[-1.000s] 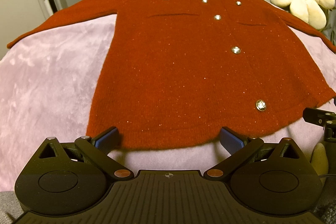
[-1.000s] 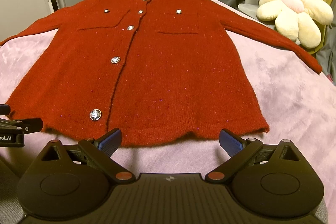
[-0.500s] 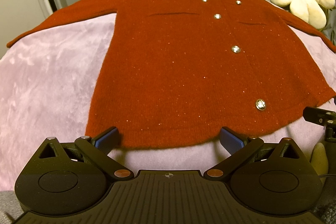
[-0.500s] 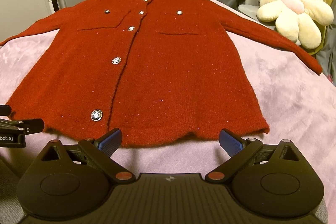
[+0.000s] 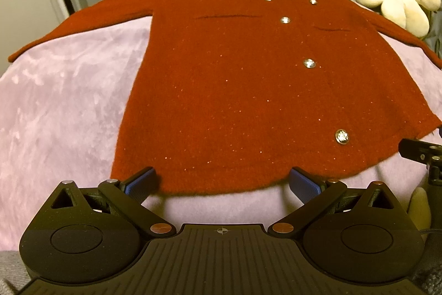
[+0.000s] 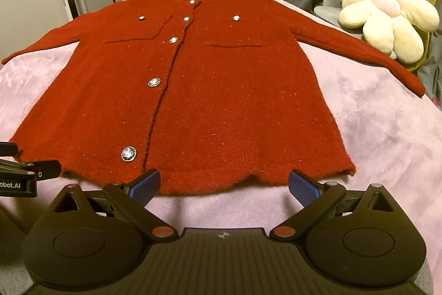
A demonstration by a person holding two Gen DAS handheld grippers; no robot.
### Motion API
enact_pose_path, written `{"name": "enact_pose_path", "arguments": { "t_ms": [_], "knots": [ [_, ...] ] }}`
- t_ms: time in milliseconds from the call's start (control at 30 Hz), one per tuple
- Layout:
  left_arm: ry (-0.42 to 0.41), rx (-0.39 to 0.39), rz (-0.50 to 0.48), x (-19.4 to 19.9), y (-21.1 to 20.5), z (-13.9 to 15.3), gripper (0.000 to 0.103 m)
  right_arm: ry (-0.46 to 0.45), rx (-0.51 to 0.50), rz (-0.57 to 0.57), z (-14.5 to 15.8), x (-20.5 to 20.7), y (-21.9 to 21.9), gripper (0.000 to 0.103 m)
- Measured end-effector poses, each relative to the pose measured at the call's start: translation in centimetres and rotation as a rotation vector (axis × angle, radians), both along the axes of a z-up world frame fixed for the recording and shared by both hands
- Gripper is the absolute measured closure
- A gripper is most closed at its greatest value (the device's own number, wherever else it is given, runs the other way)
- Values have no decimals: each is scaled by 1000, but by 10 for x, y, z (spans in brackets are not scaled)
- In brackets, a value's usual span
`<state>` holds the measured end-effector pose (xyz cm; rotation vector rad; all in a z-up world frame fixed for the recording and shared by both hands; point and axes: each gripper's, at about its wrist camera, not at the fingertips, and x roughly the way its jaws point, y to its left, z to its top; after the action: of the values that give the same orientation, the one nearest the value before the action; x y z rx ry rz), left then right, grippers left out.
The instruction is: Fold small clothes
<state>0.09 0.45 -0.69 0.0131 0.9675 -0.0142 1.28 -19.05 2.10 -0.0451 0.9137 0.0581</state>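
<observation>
"obot.AI" on the left tongs (image 6: 16, 179), cut off

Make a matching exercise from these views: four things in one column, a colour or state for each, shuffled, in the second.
Things:
1. cardigan
2. blanket
3. flower plush
4. left gripper

States:
A. cream petals, pink centre
B. open at the hem, holding nothing
C. dark red, buttoned, spread flat
D. lilac, under the garment

Pairs: 1-C, 2-D, 3-A, 4-B

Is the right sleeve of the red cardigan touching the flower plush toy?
Cannot tell. In the right wrist view the sleeve passes directly below the flower plush toy; neither contact nor gap shows plainly.
</observation>
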Motion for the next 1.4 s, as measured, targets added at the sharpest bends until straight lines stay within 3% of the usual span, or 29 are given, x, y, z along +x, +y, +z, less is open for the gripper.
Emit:
{"name": "enact_pose_path", "arguments": {
  "t_ms": [200, 367, 467, 567, 633, 700, 767, 867, 967, 1000, 1033, 1267, 1333, 1400],
  "knots": [
    [-18, 1, -6, -4, -2, 5, 0, -21, 21, 5, 5, -3, 0, 4],
    [-6, -26, -19, -4, -2, 9, 0, -49, 98, 22, 13, -6, -5, 4],
    [3, -71, -8, 4, 4, 15, 0, -41, 219, 29, 16, 0, -17, 4],
    [-58, -92, 27, 18, 9, 28, 0, -28, 399, -18, 15, 14, -47, 4],
    [-94, -73, 36, 35, 8, 36, 0, -43, 561, -95, 11, 28, -77, 4],
    [-110, -55, 43, 58, 5, 40, 0, -87, 641, -183, 8, 39, -103, 6],
    [-144, -66, 41, 81, 0, 43, 0, -162, 670, -259, 7, 52, -128, 12],
    [-234, -119, 36, 119, -9, 47, 0, -269, 622, -334, 9, 73, -158, 22],
    [-207, -139, 28, 166, -22, 31, 0, -312, 599, -428, 4, 103, -202, 50],
    [-181, -135, 33, 181, -26, 24, 0, -306, 593, -479, -1, 116, -219, 68],
    [-162, -128, 32, 195, -30, 15, 0, -297, 592, -531, -9, 127, -236, 74],
    [-157, -65, 26, 230, -39, -35, 0, -317, 722, -907, -66, 179, -358, 72],
    [-195, -53, 19, 228, -39, -38, 0, -341, 762, -981, -77, 189, -383, 59],
    [-215, -74, 23, 227, -36, -41, 0, -367, 759, -1044, -84, 200, -397, 58]
  ]
}}
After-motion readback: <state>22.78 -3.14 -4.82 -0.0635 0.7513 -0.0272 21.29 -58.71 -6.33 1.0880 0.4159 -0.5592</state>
